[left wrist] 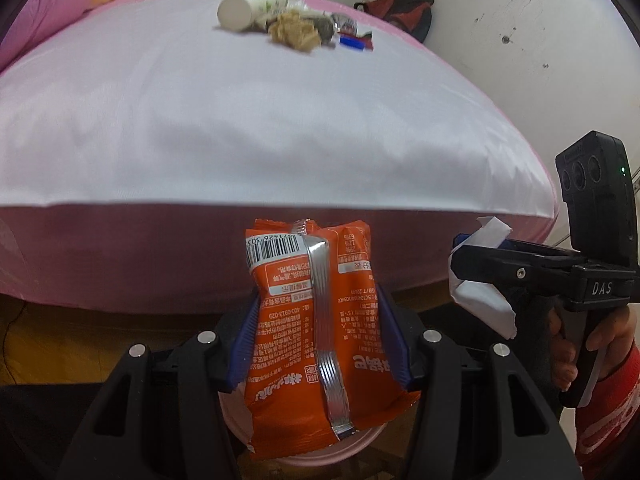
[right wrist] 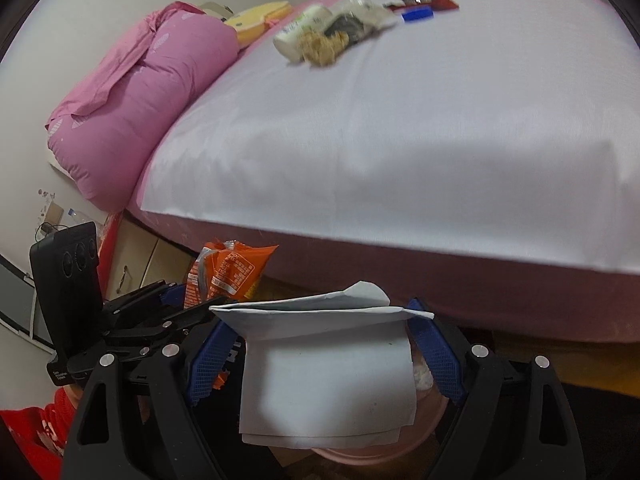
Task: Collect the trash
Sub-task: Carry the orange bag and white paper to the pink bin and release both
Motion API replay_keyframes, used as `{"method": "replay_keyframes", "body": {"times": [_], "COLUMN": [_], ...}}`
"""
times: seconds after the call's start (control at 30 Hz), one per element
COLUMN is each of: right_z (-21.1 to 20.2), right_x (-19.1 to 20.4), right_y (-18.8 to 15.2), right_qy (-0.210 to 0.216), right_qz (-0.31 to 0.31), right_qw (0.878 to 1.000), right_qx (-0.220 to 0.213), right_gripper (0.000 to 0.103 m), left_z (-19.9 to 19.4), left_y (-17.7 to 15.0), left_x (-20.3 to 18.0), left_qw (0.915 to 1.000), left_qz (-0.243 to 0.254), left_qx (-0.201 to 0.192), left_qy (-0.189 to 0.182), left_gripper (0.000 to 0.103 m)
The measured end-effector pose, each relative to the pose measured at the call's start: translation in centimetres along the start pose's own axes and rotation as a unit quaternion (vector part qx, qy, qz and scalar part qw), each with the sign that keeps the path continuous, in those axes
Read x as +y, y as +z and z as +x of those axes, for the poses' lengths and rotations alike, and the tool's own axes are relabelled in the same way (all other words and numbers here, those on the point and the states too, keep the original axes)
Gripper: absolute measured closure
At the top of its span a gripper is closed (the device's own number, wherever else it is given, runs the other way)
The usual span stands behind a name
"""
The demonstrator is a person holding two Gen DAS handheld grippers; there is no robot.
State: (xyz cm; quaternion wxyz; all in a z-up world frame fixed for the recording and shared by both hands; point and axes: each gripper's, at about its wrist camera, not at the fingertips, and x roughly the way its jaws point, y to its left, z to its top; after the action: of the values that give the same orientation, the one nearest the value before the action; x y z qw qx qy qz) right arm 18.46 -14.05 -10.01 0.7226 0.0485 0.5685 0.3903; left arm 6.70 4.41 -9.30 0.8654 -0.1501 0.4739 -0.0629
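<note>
My left gripper (left wrist: 318, 332) is shut on an orange snack wrapper (left wrist: 312, 320) and holds it below the bed's near edge, over a pink bin (left wrist: 320, 450). My right gripper (right wrist: 326, 356) is shut on a folded white paper (right wrist: 328, 376), also over the pink bin (right wrist: 380, 454). The right gripper and its paper (left wrist: 484, 300) show at the right of the left wrist view. The left gripper with the wrapper (right wrist: 228, 272) shows at the left of the right wrist view. More trash lies far back on the bed: a white cup (left wrist: 248, 6), a crumpled brown paper (left wrist: 294, 32), small wrappers (left wrist: 352, 38).
The bed has a white sheet (left wrist: 240, 120) with a pink side (left wrist: 120, 256). A pink duvet (right wrist: 132, 100) and a yellow pillow (right wrist: 260, 20) lie at its head. A bedside cabinet (right wrist: 140, 264) stands at left. Shelves and clothes stand beyond the bed.
</note>
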Motion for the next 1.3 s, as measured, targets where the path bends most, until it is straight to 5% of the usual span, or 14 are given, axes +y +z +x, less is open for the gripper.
{"method": "replay_keyframes", "body": {"times": [0.53,0.93,1.3], "right_z": [5.5,8.7,8.4], "right_x": [-3.9,-4.8,-5.3], "right_y": [-4.3,-5.8,-5.5], "right_qy": [-0.009,-0.018,-0.015], "right_qz": [0.057,0.072,0.088], "right_qw": [0.995,0.990,0.989], "right_qx": [0.075,0.123,0.115], "right_gripper": [0.017,0.016,0.010], "left_z": [7.2,11.3,11.5], "left_y": [-3.8,-3.8,-4.8], "left_x": [0.0,-0.2,0.1], "left_qw": [0.9948,0.9882,0.9858], "left_qz": [0.011,0.008,0.013], "left_qx": [0.100,0.150,0.163], "left_qy": [0.020,0.030,0.037], "left_gripper": [0.049,0.047,0.027]}}
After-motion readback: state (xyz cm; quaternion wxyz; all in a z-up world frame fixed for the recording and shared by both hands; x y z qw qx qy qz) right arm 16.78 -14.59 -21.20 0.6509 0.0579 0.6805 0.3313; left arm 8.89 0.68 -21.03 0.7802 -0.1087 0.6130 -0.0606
